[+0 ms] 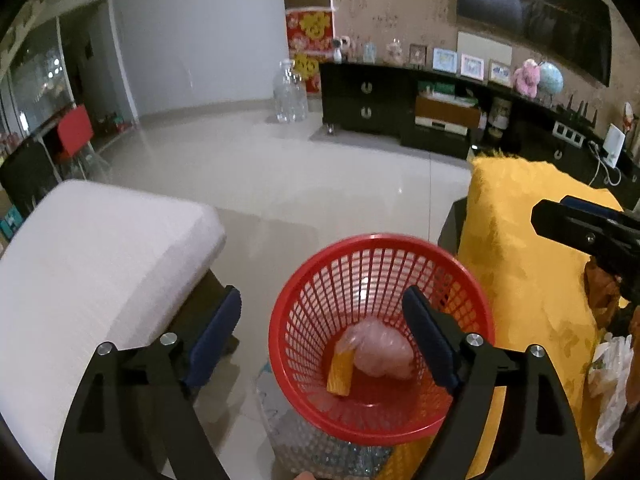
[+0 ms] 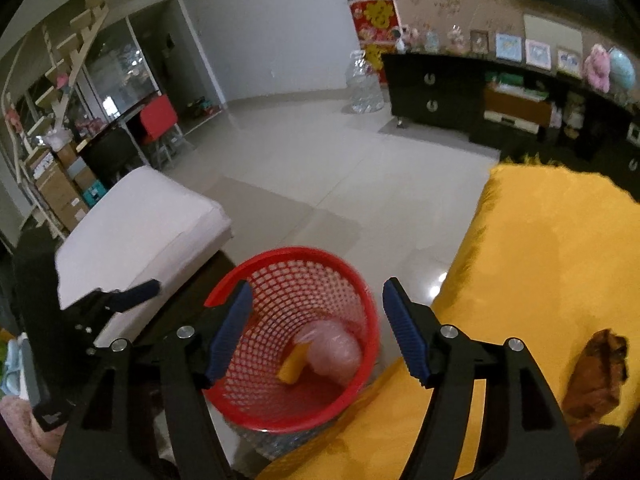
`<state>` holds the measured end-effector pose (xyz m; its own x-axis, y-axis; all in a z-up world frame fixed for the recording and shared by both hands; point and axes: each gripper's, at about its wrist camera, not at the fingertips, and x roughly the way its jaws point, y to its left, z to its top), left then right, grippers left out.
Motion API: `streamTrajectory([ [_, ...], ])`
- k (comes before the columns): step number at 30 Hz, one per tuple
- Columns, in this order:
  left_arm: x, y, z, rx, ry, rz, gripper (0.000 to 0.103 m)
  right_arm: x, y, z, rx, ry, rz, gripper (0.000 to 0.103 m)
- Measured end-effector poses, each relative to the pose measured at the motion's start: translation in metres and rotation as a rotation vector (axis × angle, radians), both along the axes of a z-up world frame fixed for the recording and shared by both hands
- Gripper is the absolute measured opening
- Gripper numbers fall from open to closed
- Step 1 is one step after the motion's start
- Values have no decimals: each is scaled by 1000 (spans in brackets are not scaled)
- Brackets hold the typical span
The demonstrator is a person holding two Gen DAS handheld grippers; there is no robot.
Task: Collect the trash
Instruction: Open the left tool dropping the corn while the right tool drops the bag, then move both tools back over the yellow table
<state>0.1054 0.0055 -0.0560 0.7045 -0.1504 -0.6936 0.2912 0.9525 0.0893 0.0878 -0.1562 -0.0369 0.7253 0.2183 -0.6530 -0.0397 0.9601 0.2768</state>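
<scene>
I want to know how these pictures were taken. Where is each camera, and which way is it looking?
Left wrist view: sits on the left gripper, looks down and forward at the red basket; its open fingers show, plus the right gripper.
Right wrist view: sits on the right gripper, looks down at the basket; its open fingers show, plus the left gripper.
Both share the basket, the yellow cloth, the white cushion and the floor.

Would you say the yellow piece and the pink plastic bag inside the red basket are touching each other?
Touching. In the left wrist view the yellow piece leans against the pink plastic bag at the bottom of the red basket, with no gap; the right wrist view agrees.
</scene>
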Motion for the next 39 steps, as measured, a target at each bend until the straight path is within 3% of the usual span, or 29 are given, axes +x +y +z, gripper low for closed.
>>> streamTrajectory([
  [13,-21,-14,34,-12,-112,15,91,-24,-25,33,-60,-120,-90,79],
  [20,-35,-29,45,-34,-136,-24,92,-45,-44,47,-57,-177,-152,93],
  [30,-51,-59,56,-81,-145,-85,92,-89,-83,69,-119,-194,-271,94],
  [39,-63,-98,52,-84,-120,-147,92,-152,-152,70,-147,-172,-486,95],
])
